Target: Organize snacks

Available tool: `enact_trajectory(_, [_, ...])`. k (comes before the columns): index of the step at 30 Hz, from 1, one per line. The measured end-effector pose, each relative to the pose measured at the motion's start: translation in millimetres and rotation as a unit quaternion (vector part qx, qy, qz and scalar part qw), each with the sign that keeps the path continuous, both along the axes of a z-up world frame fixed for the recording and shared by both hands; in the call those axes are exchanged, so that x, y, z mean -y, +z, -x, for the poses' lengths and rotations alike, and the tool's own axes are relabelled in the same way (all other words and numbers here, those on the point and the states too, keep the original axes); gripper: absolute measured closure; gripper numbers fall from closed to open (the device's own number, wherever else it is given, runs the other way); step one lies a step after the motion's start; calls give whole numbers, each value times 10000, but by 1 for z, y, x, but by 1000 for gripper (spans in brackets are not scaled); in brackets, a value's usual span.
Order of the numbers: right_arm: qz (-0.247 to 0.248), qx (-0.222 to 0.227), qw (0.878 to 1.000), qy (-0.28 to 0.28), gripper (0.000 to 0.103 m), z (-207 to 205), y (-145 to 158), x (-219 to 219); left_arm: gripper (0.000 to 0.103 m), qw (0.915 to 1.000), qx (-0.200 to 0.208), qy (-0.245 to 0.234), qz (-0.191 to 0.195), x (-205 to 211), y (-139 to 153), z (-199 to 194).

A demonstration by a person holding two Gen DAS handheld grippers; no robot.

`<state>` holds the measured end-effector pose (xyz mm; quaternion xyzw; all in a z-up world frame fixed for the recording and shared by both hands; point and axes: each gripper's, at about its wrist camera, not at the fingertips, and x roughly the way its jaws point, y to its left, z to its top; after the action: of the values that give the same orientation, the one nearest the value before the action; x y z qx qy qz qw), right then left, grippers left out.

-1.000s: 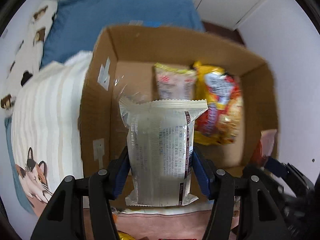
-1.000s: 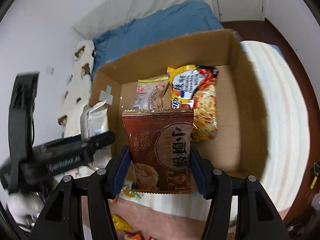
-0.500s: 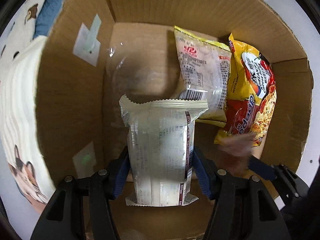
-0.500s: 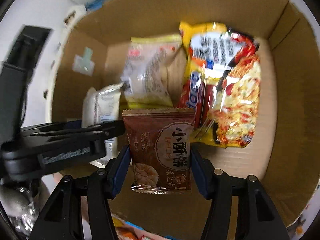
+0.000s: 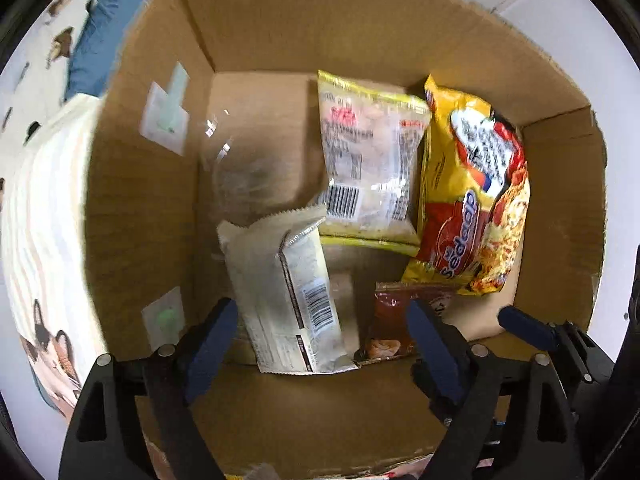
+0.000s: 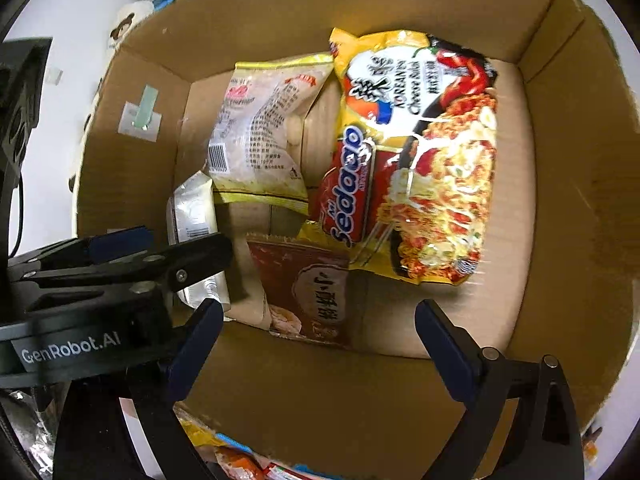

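Both let go! The left gripper (image 5: 320,332) and right gripper (image 6: 320,332) now gape wide and empty; the white snack packet (image 5: 284,296) and brown biscuit packet (image 6: 308,292) lie inside the cardboard box (image 6: 560,160), beside the Sedaap noodles (image 6: 416,160).

White walls (image 5: 592,28) are seen at the upper right of the left wrist view and at the upper left of the right wrist view. A blue blanket (image 5: 96,40) is laid at the upper left, next to white cloth printed with small brown animals (image 5: 52,40). A cream striped cover (image 5: 36,216) is spread below them, and a cat picture (image 5: 52,348) is printed near its lower edge. The scene is lit evenly; no lamp or window is shown.
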<state>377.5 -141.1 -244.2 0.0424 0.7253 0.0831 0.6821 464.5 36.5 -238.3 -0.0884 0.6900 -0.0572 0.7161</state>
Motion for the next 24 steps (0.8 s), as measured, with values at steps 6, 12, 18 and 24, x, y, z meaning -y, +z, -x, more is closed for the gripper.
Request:
enact_trajectory(6, [241, 596, 9978, -186, 4, 16, 33, 24, 16, 9967, 778, 65, -223, 6, 40, 16])
enact_trajectory(12, [396, 1300, 9902, -319, 4, 43, 75, 38, 16, 9883, 1477, 311, -219, -6, 77, 49])
enact_trajectory(18, [284, 1958, 9790, -483, 4, 81, 122, 38, 16, 9747, 2169, 461, -276, -16, 121, 96])
enact_trajectory(24, [-7, 2406, 9690, -562, 4, 132, 157, 38, 16, 9667, 2482, 537, -327, -26, 139, 157])
